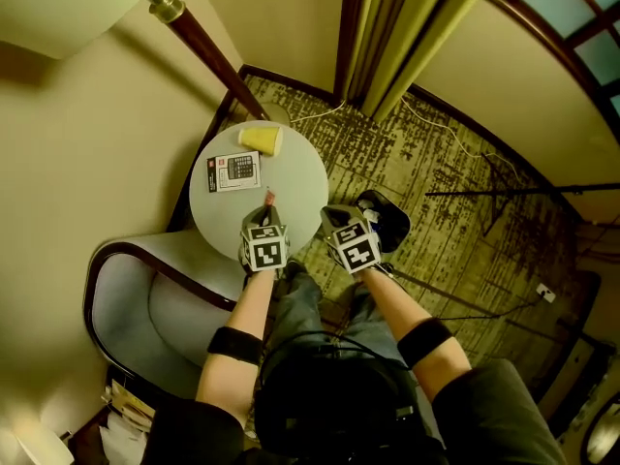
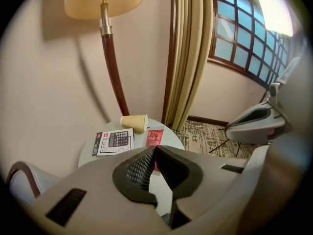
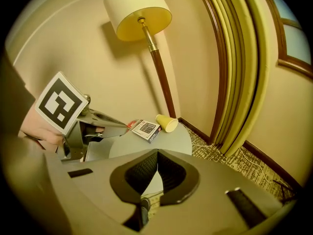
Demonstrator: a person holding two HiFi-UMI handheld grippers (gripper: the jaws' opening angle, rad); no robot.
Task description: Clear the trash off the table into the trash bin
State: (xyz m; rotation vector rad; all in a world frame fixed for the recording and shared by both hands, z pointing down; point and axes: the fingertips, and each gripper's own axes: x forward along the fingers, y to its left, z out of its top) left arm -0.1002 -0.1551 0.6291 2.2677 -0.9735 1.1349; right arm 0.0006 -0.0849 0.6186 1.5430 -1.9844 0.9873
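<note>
Left gripper (image 1: 268, 204) is clamped on a thin red paper wrapper (image 2: 154, 137), light and floppy, above the round grey table (image 1: 300, 177). On the far side, a yellow paper cup (image 1: 262, 140) lies tipped over: light, crushable, best pinched at the rim. Right gripper (image 3: 157, 153) is closed on nothing.

A furnished sitting corner, as in a hotel room or a home lounge, is shown. A small round table (image 1: 300, 177) is set beside a padded armchair (image 1: 136, 298) and a floor lamp (image 3: 138, 14) on patterned carpet (image 1: 455, 250). Long curtains (image 2: 188, 58) are hung next to a paned window (image 2: 244, 38).
</note>
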